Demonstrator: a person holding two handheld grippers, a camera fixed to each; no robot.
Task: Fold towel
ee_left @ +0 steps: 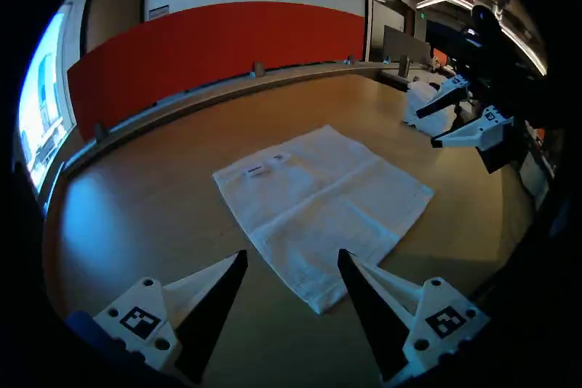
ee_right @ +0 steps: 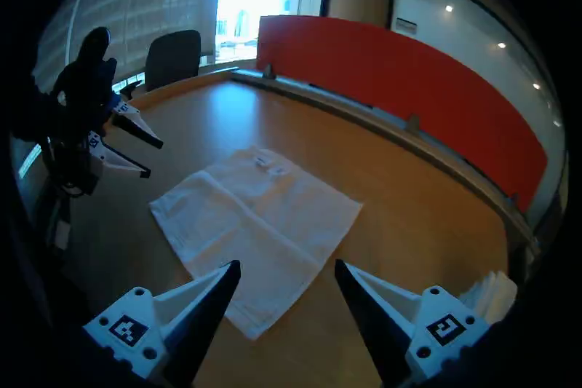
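Observation:
A white towel [ee_left: 324,202] lies spread flat on the wooden table [ee_left: 145,199], with small tags near its far edge. My left gripper [ee_left: 292,258] hovers open just above the towel's near corner. At the far right of the left gripper view, the right gripper [ee_left: 436,126] stands open above the table. In the right gripper view the towel [ee_right: 254,224] lies ahead, and my right gripper [ee_right: 286,267] is open over its near edge. The left gripper [ee_right: 149,159] stands open at the left, held by a dark-sleeved hand.
White folded cloths [ee_left: 429,108] are stacked at the table's far right, and another stack [ee_right: 495,293] sits by my right finger. A red partition [ee_left: 218,46] runs along the table's back edge. A dark office chair [ee_right: 171,57] stands at the far end.

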